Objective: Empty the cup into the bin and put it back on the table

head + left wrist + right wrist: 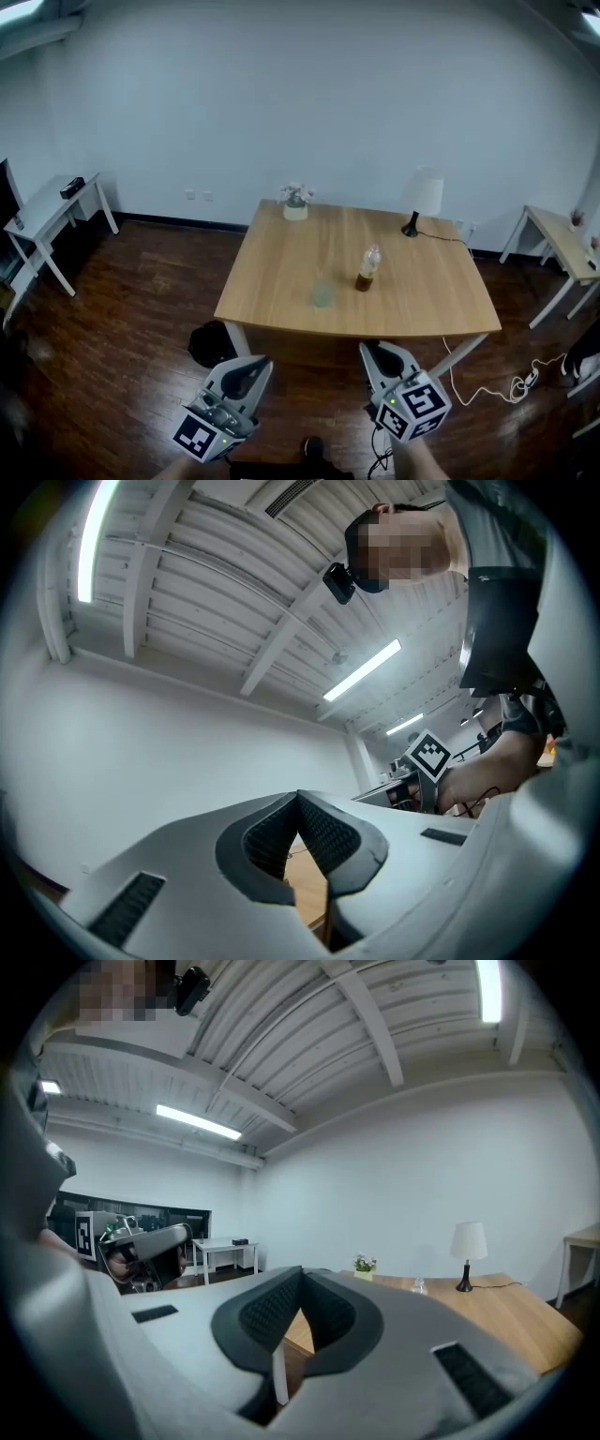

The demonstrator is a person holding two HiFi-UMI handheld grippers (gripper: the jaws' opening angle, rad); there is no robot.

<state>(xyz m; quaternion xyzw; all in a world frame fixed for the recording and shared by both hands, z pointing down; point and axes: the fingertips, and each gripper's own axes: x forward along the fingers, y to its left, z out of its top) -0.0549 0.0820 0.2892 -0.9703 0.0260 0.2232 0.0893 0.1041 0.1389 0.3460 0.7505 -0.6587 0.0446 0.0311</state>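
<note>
A pale translucent cup (322,293) stands near the front edge of the wooden table (281,305), with a bottle (367,269) of brown liquid just to its right. On the floor by the table's front left leg sits a dark bin (208,343). My left gripper (251,364) and right gripper (375,349) hover side by side in front of the table, short of its edge, and both point toward it. In the left gripper view the left gripper (298,797) is shut and empty. In the right gripper view the right gripper (301,1269) is likewise shut and empty. The cup is hidden in both gripper views.
A white lamp (424,197) and a small flower pot (295,202) stand at the table's far edge. White side tables stand at the left wall (52,211) and the right (562,246). A white cable (506,384) lies on the dark wooden floor at the right.
</note>
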